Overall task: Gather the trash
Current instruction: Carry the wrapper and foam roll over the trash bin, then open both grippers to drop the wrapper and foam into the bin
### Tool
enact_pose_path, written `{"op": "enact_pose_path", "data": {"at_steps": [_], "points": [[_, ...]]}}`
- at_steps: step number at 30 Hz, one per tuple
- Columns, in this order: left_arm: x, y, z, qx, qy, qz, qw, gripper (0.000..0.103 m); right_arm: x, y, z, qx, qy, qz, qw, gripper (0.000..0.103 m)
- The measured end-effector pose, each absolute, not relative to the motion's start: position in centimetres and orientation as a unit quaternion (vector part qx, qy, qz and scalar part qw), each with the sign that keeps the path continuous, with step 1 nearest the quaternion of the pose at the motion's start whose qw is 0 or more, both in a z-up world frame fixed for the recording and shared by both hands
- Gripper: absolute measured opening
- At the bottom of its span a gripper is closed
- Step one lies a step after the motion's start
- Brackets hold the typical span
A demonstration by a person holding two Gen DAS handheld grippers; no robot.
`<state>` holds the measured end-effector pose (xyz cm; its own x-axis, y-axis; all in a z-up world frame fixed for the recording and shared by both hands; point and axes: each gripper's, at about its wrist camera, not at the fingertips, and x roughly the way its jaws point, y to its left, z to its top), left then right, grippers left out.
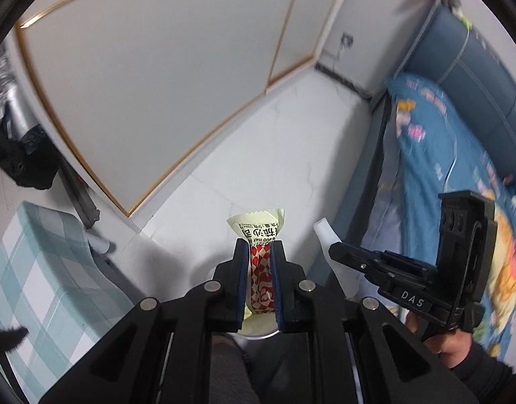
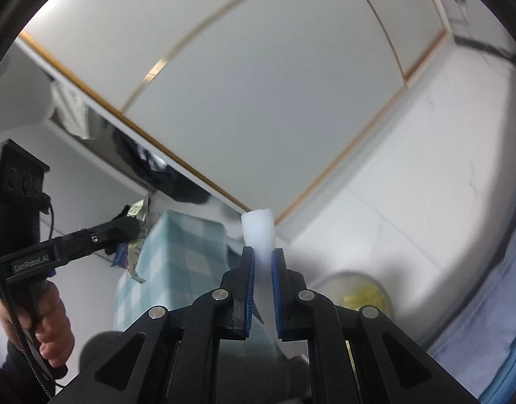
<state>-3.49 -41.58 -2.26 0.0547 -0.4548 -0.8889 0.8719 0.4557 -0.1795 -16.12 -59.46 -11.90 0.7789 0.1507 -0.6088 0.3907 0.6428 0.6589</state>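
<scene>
Jaws of the left gripper (image 1: 260, 247) are clenched on a ketchup sachet (image 1: 258, 235), pale yellow with a red-and-white check, whose crimped end sticks out past the blue pads (image 1: 243, 269). The right gripper (image 2: 263, 256) likewise clamps a white, translucent scrap (image 2: 259, 227), perhaps soft plastic, and blur hides its exact form. Both pieces of trash are off the floor and carried. Directly below the left gripper, and below and right of the right one, sits a round bin (image 2: 354, 277) on the white floor (image 1: 274, 141), with yellowish litter inside. A check-covered stool (image 2: 177, 256) stands left of the bin, a blue bed (image 1: 436, 155) to its right. The step appears to be delivery: each gripper needs centring over the bin's mouth before letting go, since light scraps could drift past the rim.
</scene>
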Motion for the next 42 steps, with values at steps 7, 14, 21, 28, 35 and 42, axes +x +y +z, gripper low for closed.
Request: {"op": "enact_pose_path", "data": {"at_steps": [7, 14, 21, 28, 35, 42], "points": [[-3.4, -43.7, -6.9, 0.252, 0.544, -0.472, 0.647, 0.009, -16.1, -60.4, -17.9, 0.478, 0.357, -0.086, 0.798, 0.009], [-2.9, -46.0, -12.0, 0.305, 0.589, -0.458, 0.592, 0.009, -14.4, -60.1, -21.9, 0.522, 0.379, -0.096, 0.758, 0.009], [-1.7, -46.6, -17.3, 0.308, 0.65, -0.427, 0.548, 0.009, -13.5, -59.3, -24.8, 0.539, 0.406, -0.111, 0.729, 0.012], [-1.7, -46.6, -20.8, 0.308, 0.7, -0.402, 0.503, 0.01, -13.3, -58.4, -27.5, 0.545, 0.442, -0.125, 0.701, 0.019], [-1.6, -46.6, -21.9, 0.312, 0.717, -0.387, 0.489, 0.012, -13.3, -57.5, -28.8, 0.539, 0.461, -0.138, 0.691, 0.022], [-1.1, -46.3, -21.7, 0.299, 0.723, -0.379, 0.495, 0.043, -13.6, -57.3, -28.3, 0.52, 0.475, -0.146, 0.694, 0.022]]}}
